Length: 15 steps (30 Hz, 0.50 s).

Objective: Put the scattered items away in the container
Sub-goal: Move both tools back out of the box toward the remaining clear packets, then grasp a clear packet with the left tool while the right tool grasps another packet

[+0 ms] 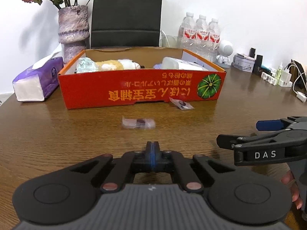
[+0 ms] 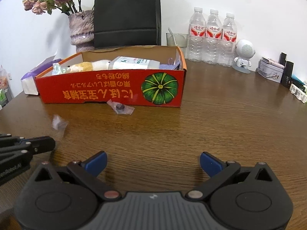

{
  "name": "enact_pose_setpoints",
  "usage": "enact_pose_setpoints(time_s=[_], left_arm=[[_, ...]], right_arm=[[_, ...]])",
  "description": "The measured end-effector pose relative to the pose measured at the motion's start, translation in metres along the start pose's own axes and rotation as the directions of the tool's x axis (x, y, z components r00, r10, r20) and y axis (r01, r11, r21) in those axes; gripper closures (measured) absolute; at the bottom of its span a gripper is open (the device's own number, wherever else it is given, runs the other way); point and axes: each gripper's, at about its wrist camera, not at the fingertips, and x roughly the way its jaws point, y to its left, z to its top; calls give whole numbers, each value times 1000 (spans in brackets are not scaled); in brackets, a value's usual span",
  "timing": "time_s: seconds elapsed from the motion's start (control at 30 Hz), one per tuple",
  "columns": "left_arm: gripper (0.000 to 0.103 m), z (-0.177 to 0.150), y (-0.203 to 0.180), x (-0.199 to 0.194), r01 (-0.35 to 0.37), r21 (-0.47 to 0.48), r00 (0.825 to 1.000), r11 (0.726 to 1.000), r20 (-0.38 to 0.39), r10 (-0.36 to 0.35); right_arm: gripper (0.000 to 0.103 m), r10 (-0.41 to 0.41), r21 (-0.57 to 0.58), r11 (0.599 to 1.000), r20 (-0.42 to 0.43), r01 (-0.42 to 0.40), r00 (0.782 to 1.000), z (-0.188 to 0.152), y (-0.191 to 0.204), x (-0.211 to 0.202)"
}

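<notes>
1. My left tongs (image 1: pixel 152 146) are pressed together with nothing between the blue pads; they hang low over the wooden bench (image 1: pixel 67 134), pointing toward the box.
2. My right tongs (image 2: pixel 153 163) stand wide and empty, their blue pads (image 2: pixel 97 162) well apart above bare wood; from the left wrist view they show at the right edge, with my hand (image 1: pixel 292 188) behind them.
3. The red cardboard box (image 1: pixel 134 88) sits in the middle of the bench, its printed side facing me with a green pumpkin picture at the right end; it already holds a plush toy (image 1: pixel 115 64), a white packet (image 2: pixel 134 62) and a crinkled clear wrapper (image 1: pixel 84 65).
4. One small clear sachet (image 1: pixel 138 123) with a dark piece inside lies on the bench just ahead of my left tongs, apart from the box.
5. A second sachet (image 2: pixel 120 108) lies against the foot of the box's front wall.
6. A purple tissue pack (image 1: pixel 38 78) lies left of the box; a vase of dried roses (image 1: pixel 73 30) and a black paper bag (image 1: pixel 126 15) stand behind it; three water bottles (image 2: pixel 212 36) and a small white robot figure (image 2: pixel 243 55) stand to the right.
</notes>
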Motion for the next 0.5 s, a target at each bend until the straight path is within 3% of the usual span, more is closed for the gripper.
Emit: enact_pose_setpoints(time_s=[0.13,0.2,0.23,0.3,0.33,0.5], left_arm=[[101,5,10,-3,2,-7,1000,1000,23,-2],[96,9,17,0,1,-30,1000,1000,14,-1],[83,12,20,3,0,-48,1000,999,5,0],[25,19,25,13,-8,-89,1000,996,-13,7],[20,23,25,18,-27,-106,1000,994,-16,26],[23,41,18,52,-85,-113,996,990,-30,83]], right_arm=[[0,-2,5,1000,9,2,1000,5,4,3],[0,-5,3,1000,8,5,1000,8,7,7],[0,-5,2,1000,8,5,1000,9,8,8],[0,-3,6,1000,7,3,1000,11,10,11],[0,-3,11,1000,7,3,1000,11,11,12],[0,-6,27,1000,6,5,1000,12,9,15]])
